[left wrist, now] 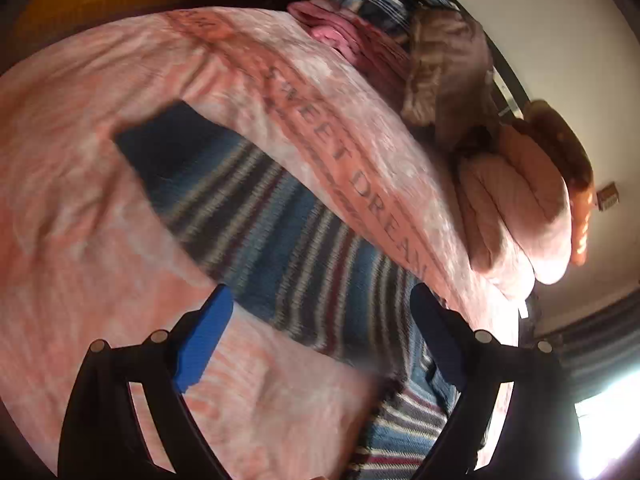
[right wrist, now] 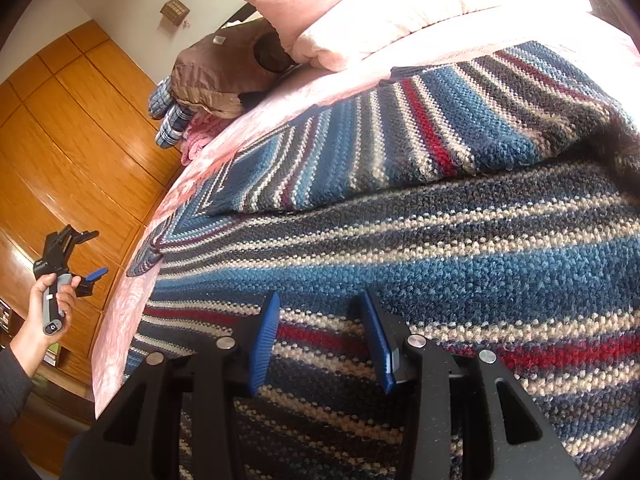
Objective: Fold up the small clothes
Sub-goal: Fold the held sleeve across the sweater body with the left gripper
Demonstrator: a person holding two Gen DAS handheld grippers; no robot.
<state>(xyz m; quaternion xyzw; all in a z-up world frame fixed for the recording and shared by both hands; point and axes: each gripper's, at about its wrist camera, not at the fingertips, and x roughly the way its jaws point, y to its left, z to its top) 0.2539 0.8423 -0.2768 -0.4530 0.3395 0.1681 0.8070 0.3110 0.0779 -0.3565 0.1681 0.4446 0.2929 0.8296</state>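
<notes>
We are looking at a bed (left wrist: pixel 100 200) under a pink cover printed with "SWEET DREAM", the only writing we can read. The striped knit sweater (right wrist: pixel 400 240) is lying flat on that cover, with 1 sleeve already folded across its body. Its long axis seems to be running from the near edge of the bed towards the pillows (right wrist: pixel 360 8), though the fisheye bends it.

Our right tool (right wrist: pixel 320 336) is hovering directly over the sweater's near part, its blue pads spread and gripping nothing. Our left tool (left wrist: pixel 320 336) is also spread and empty; in the right wrist view it is being held off the bed's edge, well apart from the cloth. So we are judging the right hand the nearer for the next fold, with the fabric lying straight ahead of it.
</notes>
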